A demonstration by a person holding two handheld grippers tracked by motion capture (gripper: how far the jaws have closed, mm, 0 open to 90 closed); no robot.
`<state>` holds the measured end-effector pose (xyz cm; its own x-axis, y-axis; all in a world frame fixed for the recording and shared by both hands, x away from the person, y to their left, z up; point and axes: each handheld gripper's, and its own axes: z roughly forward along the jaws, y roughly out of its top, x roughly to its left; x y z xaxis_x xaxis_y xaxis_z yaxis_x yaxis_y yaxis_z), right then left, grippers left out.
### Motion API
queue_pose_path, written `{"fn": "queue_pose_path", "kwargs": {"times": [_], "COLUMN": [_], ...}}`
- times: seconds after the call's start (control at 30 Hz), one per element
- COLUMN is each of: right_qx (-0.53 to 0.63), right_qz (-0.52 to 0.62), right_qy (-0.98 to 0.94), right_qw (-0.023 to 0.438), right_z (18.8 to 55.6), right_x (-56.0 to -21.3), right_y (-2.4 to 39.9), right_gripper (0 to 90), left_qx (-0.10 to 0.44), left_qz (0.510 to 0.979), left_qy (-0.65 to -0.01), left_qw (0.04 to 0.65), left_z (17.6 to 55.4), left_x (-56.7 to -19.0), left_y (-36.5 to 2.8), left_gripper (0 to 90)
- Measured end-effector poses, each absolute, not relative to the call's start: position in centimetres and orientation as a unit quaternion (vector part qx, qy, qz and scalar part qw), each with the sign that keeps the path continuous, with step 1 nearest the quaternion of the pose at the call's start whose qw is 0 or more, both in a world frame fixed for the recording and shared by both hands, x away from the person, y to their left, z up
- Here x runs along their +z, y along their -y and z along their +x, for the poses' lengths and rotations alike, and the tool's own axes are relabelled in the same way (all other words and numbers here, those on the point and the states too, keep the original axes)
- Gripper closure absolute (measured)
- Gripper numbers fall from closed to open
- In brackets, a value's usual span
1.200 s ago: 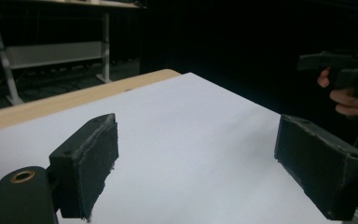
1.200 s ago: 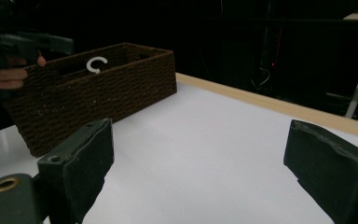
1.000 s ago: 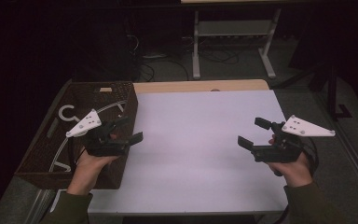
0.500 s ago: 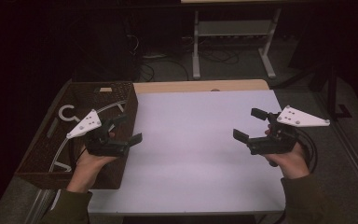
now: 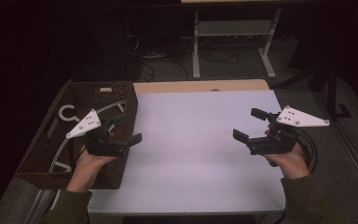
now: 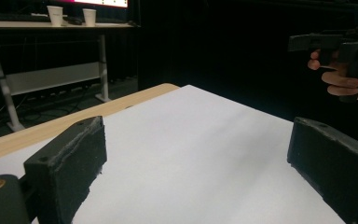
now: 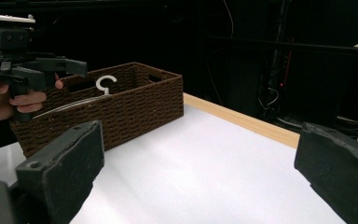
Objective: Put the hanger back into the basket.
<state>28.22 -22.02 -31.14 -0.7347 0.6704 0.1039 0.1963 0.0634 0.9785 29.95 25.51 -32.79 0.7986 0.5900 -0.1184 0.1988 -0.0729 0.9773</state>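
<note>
High view shows your left gripper (image 5: 123, 128) over the right wall of the brown wicker basket (image 5: 42, 158) at the desk's (image 5: 191, 154) left edge, jaws wide with nothing between them. A white hanger (image 5: 70, 112) lies inside the basket. Your right gripper (image 5: 250, 125) hovers over the desk's right side, jaws wide and empty too.

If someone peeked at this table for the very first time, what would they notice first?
Probably the two black tools, the left tool by the basket and the right tool over the table's right side, both open and holding nothing. Next comes the brown woven basket on the left edge of the white table, with a white hanger poking its hook up inside it.
</note>
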Motion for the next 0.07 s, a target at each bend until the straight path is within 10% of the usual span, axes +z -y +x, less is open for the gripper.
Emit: {"fn": "queue_pose_path", "kwargs": {"times": [0.07], "right_qx": [0.611], "right_qz": [0.307], "right_qy": [-0.703], "right_qw": [0.195], "right_z": [28.20], "right_x": [-31.15], "right_y": [22.01], "right_gripper": [1.1], "left_qx": [0.159], "left_qz": [0.719], "left_qy": [-0.273], "left_qw": [0.619], "left_z": [29.91], "left_x": [-32.76], "left_y": [-25.55], "left_gripper": [4.3]}}
